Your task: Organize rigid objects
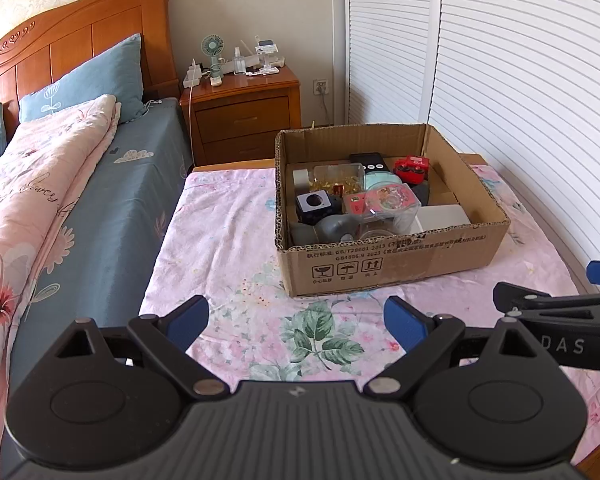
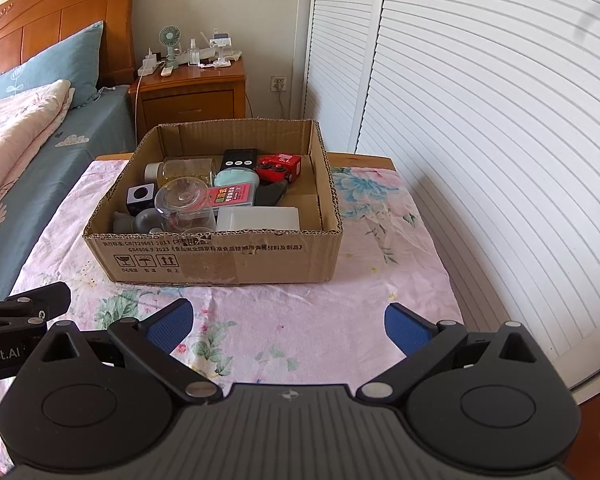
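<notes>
An open cardboard box (image 1: pixel 388 264) stands on a table under a pink floral cloth (image 1: pixel 228 248); it also shows in the right wrist view (image 2: pixel 220 260). Inside lie several rigid objects: a red toy car (image 1: pixel 412 168) (image 2: pixel 280 166), a clear jar of gold bits (image 1: pixel 338 178) (image 2: pixel 188 170), a white box (image 1: pixel 444 216) (image 2: pixel 258 218), a black cube (image 1: pixel 314 204) (image 2: pixel 140 196), a black device (image 2: pixel 239 159), and a clear cup (image 2: pixel 186 202). My left gripper (image 1: pixel 296 320) is open and empty, short of the box. My right gripper (image 2: pixel 288 322) is open and empty, also short of the box.
A bed (image 1: pixel 60 184) with blue pillows lies to the left. A wooden nightstand (image 1: pixel 244 112) with a small fan and bottles stands behind. White louvred doors (image 1: pixel 520 80) run along the right. The right gripper's side shows at the left wrist view's right edge (image 1: pixel 556 312).
</notes>
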`<state>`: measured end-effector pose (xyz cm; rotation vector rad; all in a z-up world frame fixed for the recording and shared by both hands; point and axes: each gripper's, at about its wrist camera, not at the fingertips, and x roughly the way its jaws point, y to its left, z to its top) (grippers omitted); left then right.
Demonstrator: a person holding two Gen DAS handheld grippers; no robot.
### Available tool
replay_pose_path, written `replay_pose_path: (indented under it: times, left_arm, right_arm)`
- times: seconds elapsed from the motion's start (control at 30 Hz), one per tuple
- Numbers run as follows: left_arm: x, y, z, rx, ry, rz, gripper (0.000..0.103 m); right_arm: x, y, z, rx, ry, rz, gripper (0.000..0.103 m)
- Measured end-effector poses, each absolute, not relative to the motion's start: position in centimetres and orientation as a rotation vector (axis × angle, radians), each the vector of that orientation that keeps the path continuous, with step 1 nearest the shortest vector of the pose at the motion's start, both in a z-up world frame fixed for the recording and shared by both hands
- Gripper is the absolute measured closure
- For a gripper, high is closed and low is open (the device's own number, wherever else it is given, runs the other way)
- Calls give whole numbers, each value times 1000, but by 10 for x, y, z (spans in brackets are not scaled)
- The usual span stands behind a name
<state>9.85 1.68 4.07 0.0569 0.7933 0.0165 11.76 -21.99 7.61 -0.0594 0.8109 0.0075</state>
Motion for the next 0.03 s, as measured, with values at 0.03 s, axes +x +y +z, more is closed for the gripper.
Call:
replay_pose_path:
  times: [0.03]
  left_arm:
    - [99, 17, 41, 57, 794, 16, 9]
  right_arm:
    - [118, -220, 76, -58, 811, 9, 0]
